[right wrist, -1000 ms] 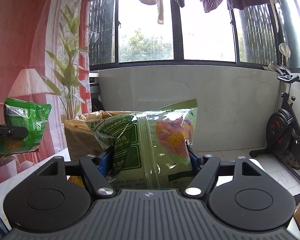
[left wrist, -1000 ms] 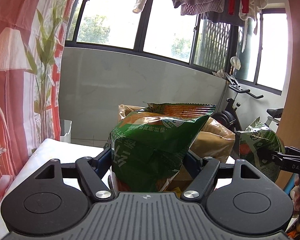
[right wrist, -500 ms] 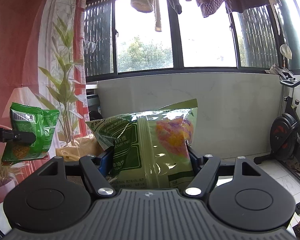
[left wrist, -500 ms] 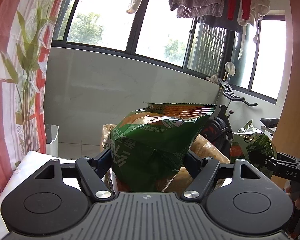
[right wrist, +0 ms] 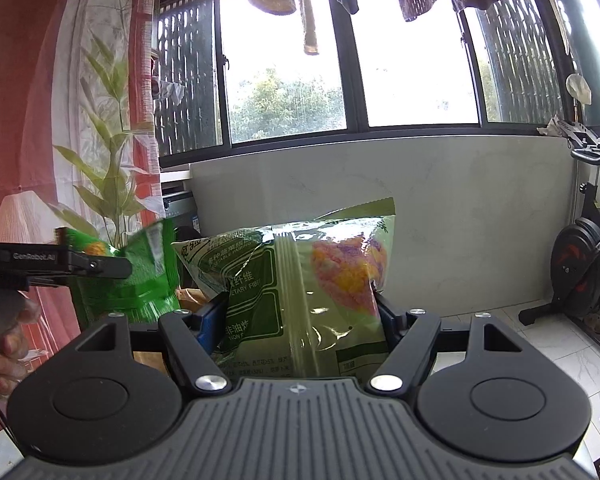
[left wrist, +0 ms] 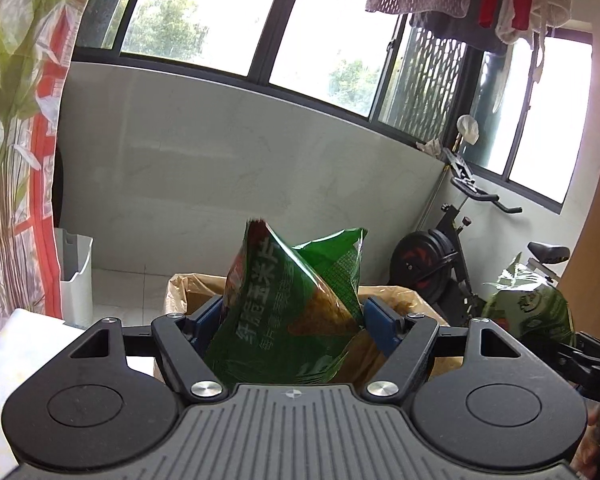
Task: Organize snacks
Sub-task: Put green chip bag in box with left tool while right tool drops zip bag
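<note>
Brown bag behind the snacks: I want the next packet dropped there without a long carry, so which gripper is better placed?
Left, probably. The left gripper holds its green packet right in front of the brown bag; the right gripper's view shows only a sliver of it.

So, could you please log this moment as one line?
left gripper: shut on dark green bag | right gripper: shut on pale green bag | paper bag: below

Bright windows (right wrist: 352,64), grey wall (left wrist: 228,168), exercise bike (right wrist: 584,264)

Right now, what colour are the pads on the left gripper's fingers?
Blue: the pads pressing the dark green snack bag show best in the left wrist view.
</note>
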`<state>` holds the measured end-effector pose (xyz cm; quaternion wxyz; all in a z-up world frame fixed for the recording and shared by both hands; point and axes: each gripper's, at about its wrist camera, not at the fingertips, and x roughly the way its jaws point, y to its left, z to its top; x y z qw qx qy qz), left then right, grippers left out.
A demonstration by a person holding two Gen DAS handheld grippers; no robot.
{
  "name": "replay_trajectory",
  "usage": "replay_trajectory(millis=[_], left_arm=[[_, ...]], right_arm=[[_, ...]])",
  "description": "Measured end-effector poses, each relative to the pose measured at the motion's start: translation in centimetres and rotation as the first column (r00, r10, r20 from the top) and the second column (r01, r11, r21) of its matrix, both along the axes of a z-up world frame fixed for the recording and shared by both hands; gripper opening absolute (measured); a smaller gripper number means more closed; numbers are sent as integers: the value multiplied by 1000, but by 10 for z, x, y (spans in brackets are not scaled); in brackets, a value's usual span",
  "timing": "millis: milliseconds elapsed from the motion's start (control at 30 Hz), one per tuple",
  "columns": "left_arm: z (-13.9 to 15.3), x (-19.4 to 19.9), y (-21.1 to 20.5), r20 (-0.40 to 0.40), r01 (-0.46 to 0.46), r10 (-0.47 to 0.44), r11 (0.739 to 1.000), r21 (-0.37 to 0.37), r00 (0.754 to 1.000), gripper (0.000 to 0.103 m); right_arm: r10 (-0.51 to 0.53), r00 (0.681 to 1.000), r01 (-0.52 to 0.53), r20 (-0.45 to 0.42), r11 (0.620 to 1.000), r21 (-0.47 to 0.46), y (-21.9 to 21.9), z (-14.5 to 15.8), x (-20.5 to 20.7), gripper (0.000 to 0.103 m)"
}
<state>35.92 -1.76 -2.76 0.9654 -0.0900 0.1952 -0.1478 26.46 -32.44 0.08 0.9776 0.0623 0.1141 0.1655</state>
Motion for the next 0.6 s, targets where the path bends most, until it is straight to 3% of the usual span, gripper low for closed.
replay_trajectory(millis=[233,300,367,600], left_arm=[[-8,29,-4,-49,-47,52,994,98,997,78],[-8,34,0,-76,-59,67,993,100,995,80],[-7,33,6,-76,-73,80,993,92,994,89],[1,17,16,-50,-99,103,993,64,993,90]], right_arm=[[-1,999,1,-35,1000,3,0,-4,15,74],[2,999,-2,-46,1000,13,0,-5,18,74],[8,999,-7,-48,1000,16,0,-5,20,74],[25,997,-23,-74,999,27,8,-5,32,74]])
